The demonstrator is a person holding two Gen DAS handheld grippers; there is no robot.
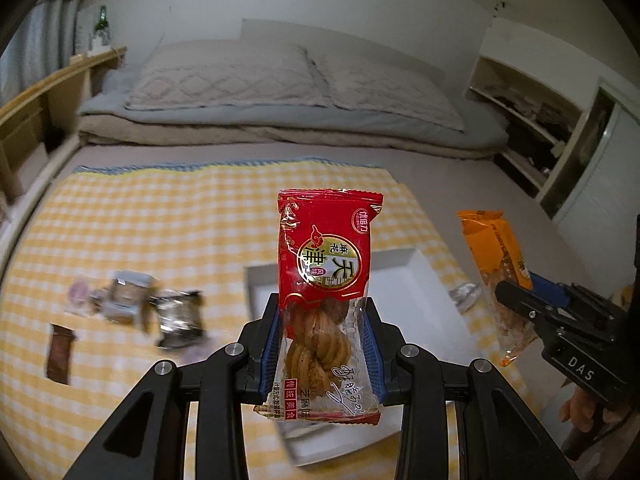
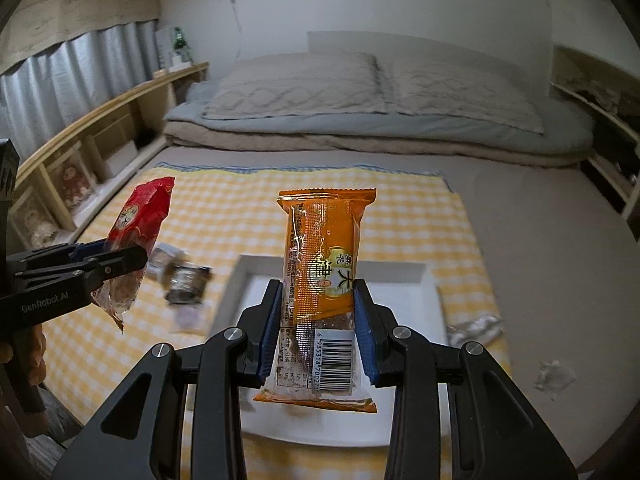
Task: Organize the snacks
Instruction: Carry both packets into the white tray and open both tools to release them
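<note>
My left gripper (image 1: 322, 312) is shut on a red snack packet (image 1: 328, 252) with a twisted pastry inside, held upright above the white tray (image 1: 404, 276). My right gripper (image 2: 318, 300) is shut on an orange snack packet (image 2: 324, 264), also upright above the white tray (image 2: 400, 296). In the left wrist view the right gripper (image 1: 516, 300) and orange packet (image 1: 492, 248) show at the right. In the right wrist view the left gripper (image 2: 120, 264) and red packet (image 2: 136, 224) show at the left. Several small snacks (image 1: 132, 300) lie on the yellow checked cloth (image 1: 160, 220), left of the tray.
A brown sachet (image 1: 60, 354) lies at the cloth's left. A crumpled silver wrapper (image 2: 472, 328) lies right of the tray, another scrap (image 2: 554, 374) on the bare mattress. Pillows and folded bedding (image 1: 280, 92) lie at the far end. Wooden shelves (image 2: 100, 136) line the left, white shelves (image 1: 532, 120) the right.
</note>
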